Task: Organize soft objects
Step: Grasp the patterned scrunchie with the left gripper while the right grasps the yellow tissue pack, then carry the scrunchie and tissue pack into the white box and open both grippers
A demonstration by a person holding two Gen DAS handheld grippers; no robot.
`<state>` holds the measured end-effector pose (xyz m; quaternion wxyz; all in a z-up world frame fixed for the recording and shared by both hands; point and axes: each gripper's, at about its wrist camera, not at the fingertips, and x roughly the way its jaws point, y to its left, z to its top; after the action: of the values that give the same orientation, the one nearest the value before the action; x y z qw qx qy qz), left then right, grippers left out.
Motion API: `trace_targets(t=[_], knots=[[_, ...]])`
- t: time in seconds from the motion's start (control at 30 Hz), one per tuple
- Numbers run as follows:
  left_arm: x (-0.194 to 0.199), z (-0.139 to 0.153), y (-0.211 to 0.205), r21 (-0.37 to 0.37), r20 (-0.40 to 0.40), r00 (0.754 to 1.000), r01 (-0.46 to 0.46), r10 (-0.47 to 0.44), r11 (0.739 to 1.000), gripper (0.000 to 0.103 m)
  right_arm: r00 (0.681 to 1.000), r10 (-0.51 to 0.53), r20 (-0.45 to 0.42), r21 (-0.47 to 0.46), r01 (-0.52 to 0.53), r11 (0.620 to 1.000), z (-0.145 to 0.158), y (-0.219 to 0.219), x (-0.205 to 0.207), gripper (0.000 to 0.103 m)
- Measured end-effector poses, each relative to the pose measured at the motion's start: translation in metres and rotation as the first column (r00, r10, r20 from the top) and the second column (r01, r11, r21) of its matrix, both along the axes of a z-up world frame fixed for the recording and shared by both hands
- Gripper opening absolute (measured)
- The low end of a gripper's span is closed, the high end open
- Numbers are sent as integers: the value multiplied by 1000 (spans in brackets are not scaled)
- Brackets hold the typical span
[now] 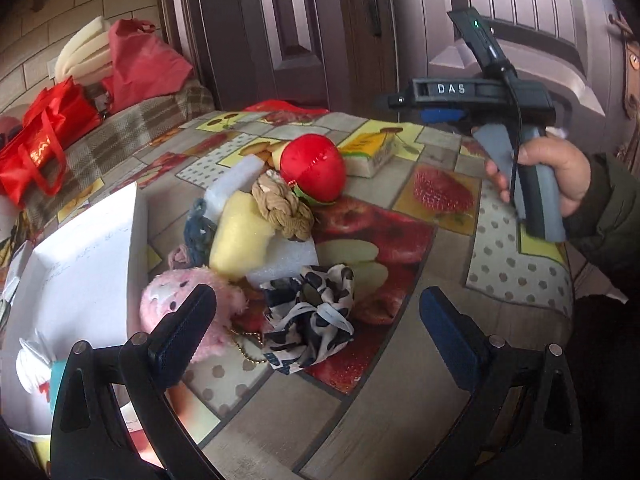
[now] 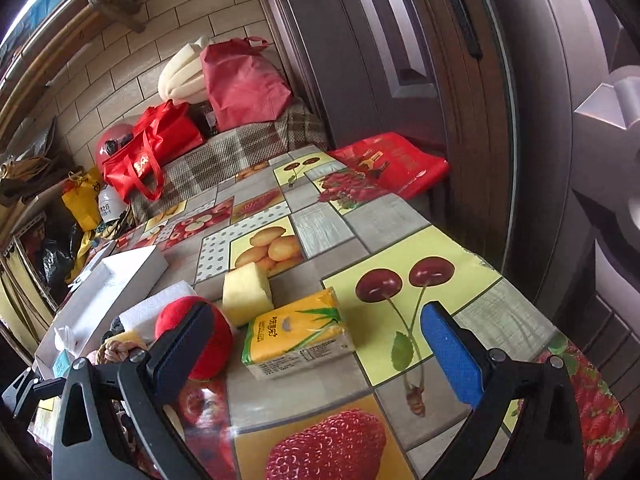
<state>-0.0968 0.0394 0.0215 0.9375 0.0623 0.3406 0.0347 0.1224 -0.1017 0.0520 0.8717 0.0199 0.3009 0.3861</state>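
A heap of soft things lies on the fruit-print table [image 1: 400,380]: a pink plush [image 1: 224,296], a cow-print scrunchie [image 1: 316,312], a yellow sponge [image 1: 240,236], a white foam block [image 1: 284,256], a tan braided scrunchie [image 1: 284,212] and a red plush ball [image 1: 312,168]. My left gripper [image 1: 316,320] hovers open over the pink plush and cow-print scrunchie, holding nothing. My right gripper [image 2: 316,320] is open and empty above a yellow tissue pack [image 2: 296,340], with the red ball [image 2: 224,344] beside its left finger. An open white box [image 1: 80,272] stands left of the heap.
A white-and-teal item [image 1: 36,360] lies in the box. Red bags [image 2: 148,156] and cream foam sit on a plaid-covered bench [image 2: 224,152] beyond the table. A dark door [image 2: 400,60] stands behind. A hand [image 1: 560,168] holds the right gripper's handle at the table's right edge.
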Motion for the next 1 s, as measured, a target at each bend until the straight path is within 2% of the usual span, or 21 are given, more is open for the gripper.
trace_targets(t=[0.13, 0.23, 0.3, 0.33, 0.4, 0.43, 0.47, 0.5, 0.63, 0.73, 0.87, 0.93, 1.0], knots=[[10, -8, 5, -20, -63, 998, -21, 20, 1000, 99, 993, 84, -83, -85, -91, 992, -14, 21, 8, 103], [9, -11, 14, -61, -76, 997, -34, 29, 998, 98, 991, 116, -61, -168, -125, 978, -20, 39, 7, 103], [10, -12, 16, -80, -91, 996, -32, 25, 996, 92, 991, 130, -21, -228, -131, 965, -22, 54, 4, 103], [12, -14, 17, -84, -102, 994, -32, 23, 996, 85, 992, 127, -8, -265, -125, 956, -24, 60, 4, 103], [16, -16, 17, -94, -126, 992, -26, 14, 995, 63, 991, 131, -23, -318, -132, 939, -30, 68, 6, 103], [18, -18, 17, -98, -139, 990, -22, 9, 995, 43, 991, 133, -33, -331, -136, 934, -33, 68, 8, 97], [20, -18, 16, -97, -144, 990, -18, 4, 995, 43, 990, 135, -42, -329, -142, 934, -34, 67, 9, 88], [18, -17, 14, -95, -137, 990, -7, -6, 995, 41, 990, 134, -43, -316, -140, 938, -33, 64, 10, 72], [5, -6, 6, -53, -49, 999, 14, -16, 998, 38, 994, 104, -28, -224, -108, 968, -23, 46, 8, 72], [-15, 8, 8, -49, 72, 997, 3, 1, 999, 38, 997, 28, 75, -86, -22, 996, -3, 19, -5, 72], [-34, 20, 24, -87, 185, 978, -76, 91, 993, 39, 981, -41, 191, 82, 26, 996, 18, -7, -28, 72], [-39, 24, 33, -91, 223, 964, -129, 146, 987, 39, 974, -47, 220, 114, 22, 993, 22, -8, -38, 72], [-44, 27, 43, -127, 243, 954, -148, 175, 981, 39, 973, -31, 228, 128, 1, 992, 24, -4, -45, 72]])
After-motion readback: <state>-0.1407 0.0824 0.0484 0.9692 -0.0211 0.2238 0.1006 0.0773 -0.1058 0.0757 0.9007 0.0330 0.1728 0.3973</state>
